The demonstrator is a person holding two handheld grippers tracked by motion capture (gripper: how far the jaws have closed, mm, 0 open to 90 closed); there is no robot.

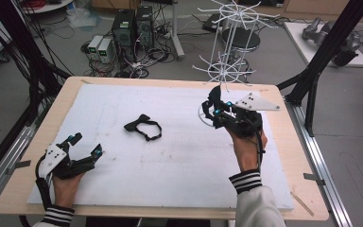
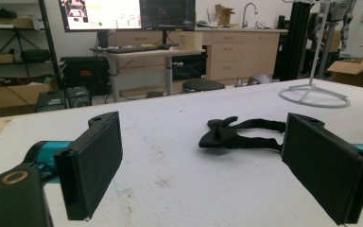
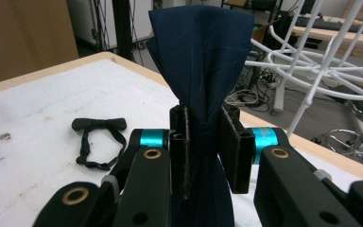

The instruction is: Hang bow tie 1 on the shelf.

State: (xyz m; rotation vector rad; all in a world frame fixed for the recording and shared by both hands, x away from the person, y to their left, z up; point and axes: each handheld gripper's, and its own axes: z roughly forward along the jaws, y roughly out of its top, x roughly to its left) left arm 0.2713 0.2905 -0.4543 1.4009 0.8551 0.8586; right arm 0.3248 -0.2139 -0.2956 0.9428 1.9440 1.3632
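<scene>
The right gripper (image 3: 203, 146) pinches a navy bow tie (image 3: 202, 56) beside the white rack (image 1: 227, 47); the left gripper (image 1: 86, 145) gapes empty, well apart from the rack.

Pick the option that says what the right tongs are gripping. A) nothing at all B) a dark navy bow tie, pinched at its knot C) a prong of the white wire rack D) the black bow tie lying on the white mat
B: in the right gripper view the right tongs pinch a dark navy bow tie at its knot, while the black bow tie lies on the mat.
</scene>
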